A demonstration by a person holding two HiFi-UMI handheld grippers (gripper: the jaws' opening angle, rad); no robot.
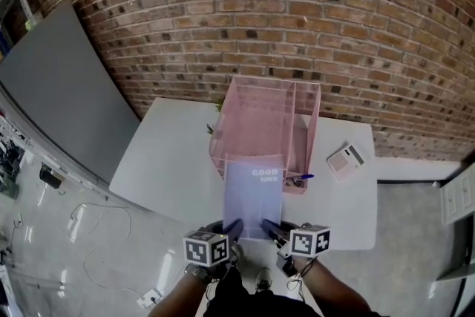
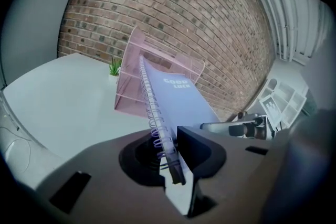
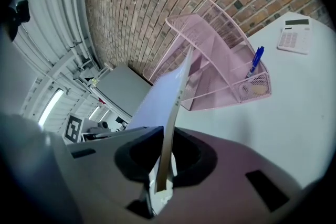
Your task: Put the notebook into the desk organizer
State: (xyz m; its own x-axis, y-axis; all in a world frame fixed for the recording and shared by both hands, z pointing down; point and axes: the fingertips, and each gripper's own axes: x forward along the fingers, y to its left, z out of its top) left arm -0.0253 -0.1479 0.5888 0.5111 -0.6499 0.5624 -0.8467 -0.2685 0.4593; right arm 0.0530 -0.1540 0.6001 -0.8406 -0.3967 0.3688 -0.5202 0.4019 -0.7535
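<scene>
A lavender spiral notebook [image 1: 254, 194] is held flat above the white table's [image 1: 163, 159] front edge, its far end just in front of the pink mesh desk organizer [image 1: 263, 119]. My left gripper [image 1: 231, 228] is shut on the notebook's spiral-bound near left corner [image 2: 164, 136]. My right gripper [image 1: 269, 228] is shut on the near right edge [image 3: 170, 128]. In the left gripper view the organizer [image 2: 137, 78] stands beyond the notebook's far end; in the right gripper view the notebook's tip reaches the organizer [image 3: 220, 60].
A blue pen [image 1: 303, 177] sticks out of the organizer's front cup [image 3: 255, 63]. A white calculator [image 1: 345, 159] lies right of the organizer. A small green plant [image 2: 114, 67] stands behind the organizer's left side. A brick wall [image 1: 282, 26] runs behind the table.
</scene>
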